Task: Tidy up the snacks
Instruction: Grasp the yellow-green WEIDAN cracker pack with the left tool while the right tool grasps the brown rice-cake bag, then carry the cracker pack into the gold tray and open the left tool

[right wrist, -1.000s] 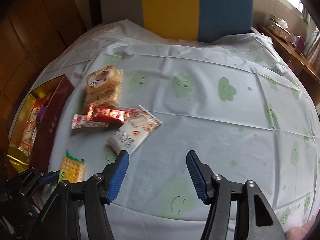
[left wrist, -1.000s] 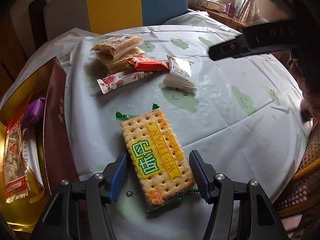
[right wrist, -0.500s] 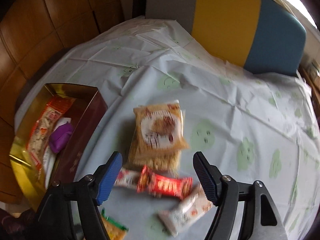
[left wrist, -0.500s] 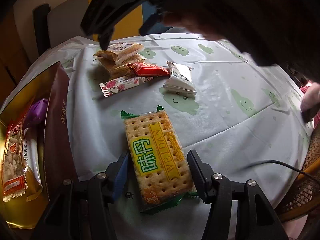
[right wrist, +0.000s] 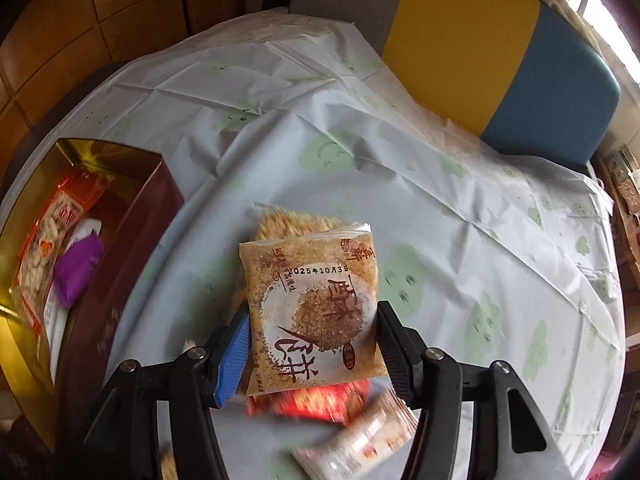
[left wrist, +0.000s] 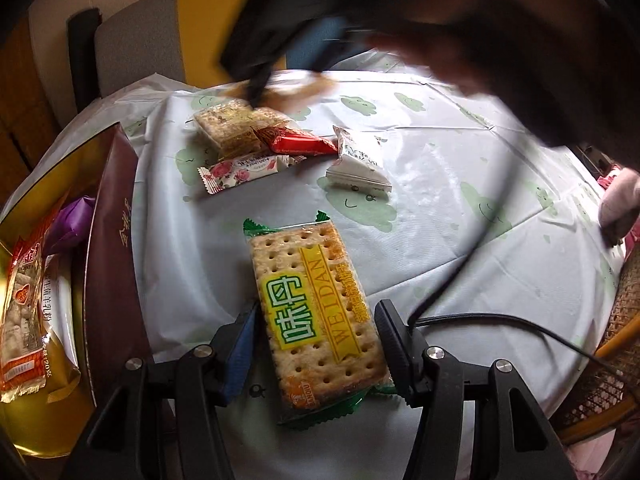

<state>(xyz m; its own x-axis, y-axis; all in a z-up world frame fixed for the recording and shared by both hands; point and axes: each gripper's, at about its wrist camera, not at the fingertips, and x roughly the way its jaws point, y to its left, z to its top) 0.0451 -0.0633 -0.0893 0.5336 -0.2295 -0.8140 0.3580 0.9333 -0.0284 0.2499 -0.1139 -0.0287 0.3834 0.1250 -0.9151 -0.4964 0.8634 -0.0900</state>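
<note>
Closing the right gripper (right wrist: 312,344) on the brown pastry packet (right wrist: 310,312) atop the counter's (right wrist: 460,220) snack pile, holding the left gripper (left wrist: 316,344) snug around the cracker pack (left wrist: 316,312), both pickups next needing a carry to the gold box (right wrist: 104,152).
</note>
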